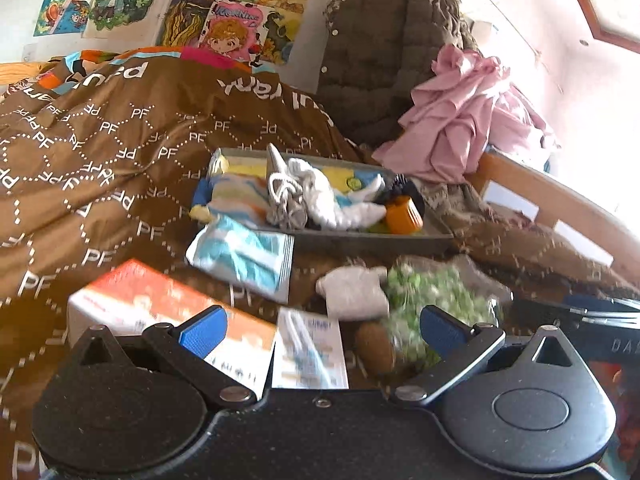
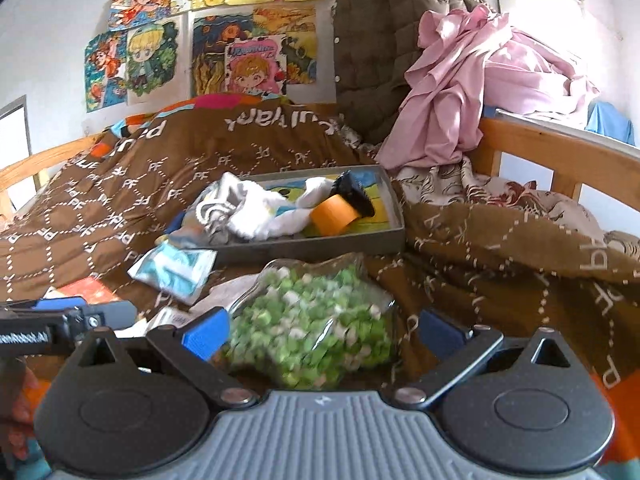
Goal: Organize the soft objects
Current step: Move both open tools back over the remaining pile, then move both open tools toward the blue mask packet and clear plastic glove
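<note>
A clear bag of green and white pieces lies on the brown bedspread of the bed, in the wide gap between the blue pads of the right tongs; whether a pad touches the bag cannot be told. Just beyond the bag sits a shallow grey tray holding white socks, an orange roll and a black object. A blue-and-white packet lies beside the tray's near left corner.

The left tongs are spread wide with nothing between them, above a printed white sachet and an orange-and-white box. A white folded cloth touches the bag's left side. Behind the tray, pink fabric is heaped against a wooden bed rail, beside a brown quilted jacket.
</note>
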Demonstrator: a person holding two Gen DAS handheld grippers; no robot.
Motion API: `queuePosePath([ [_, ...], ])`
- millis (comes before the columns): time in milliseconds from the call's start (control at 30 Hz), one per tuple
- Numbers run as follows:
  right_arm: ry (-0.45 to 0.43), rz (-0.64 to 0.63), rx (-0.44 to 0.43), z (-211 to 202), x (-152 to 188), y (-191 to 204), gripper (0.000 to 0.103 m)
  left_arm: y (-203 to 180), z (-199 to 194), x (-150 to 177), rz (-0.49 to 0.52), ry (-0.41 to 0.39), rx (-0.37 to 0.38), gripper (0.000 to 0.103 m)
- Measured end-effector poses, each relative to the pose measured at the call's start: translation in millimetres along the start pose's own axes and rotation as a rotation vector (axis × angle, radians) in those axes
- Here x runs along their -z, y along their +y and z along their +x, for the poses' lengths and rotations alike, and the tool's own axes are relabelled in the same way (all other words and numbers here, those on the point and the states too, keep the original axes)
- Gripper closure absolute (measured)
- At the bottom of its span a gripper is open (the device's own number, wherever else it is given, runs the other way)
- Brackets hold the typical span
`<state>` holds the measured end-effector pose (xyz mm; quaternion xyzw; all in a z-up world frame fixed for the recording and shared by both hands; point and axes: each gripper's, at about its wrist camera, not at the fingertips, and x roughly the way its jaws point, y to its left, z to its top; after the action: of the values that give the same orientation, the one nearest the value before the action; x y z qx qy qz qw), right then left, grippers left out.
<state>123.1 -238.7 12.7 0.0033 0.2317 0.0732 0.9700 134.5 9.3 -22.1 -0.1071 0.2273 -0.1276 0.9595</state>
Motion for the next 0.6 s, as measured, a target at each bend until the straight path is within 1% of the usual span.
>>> queuePosePath([
  [233, 0.014, -0.021, -0.035, -5.8, 15.7, 9.0, 0.000, -0.5, -15.8, 11.8, 0.045, -0.001, -0.013, 0.001],
  [433, 0.028, -0.043, -0.071, -3.4, 18.8, 16.8, 0.000, -1.3, -24.9, 17.5, 0.069, 0.023, -0.026, 0.001],
  [600, 0.039, -0.058, -0.093, -5.1, 22.5, 22.7, 0.000, -0.2, -33.7, 22.3, 0.088, 0.033, -0.053, 0.001],
])
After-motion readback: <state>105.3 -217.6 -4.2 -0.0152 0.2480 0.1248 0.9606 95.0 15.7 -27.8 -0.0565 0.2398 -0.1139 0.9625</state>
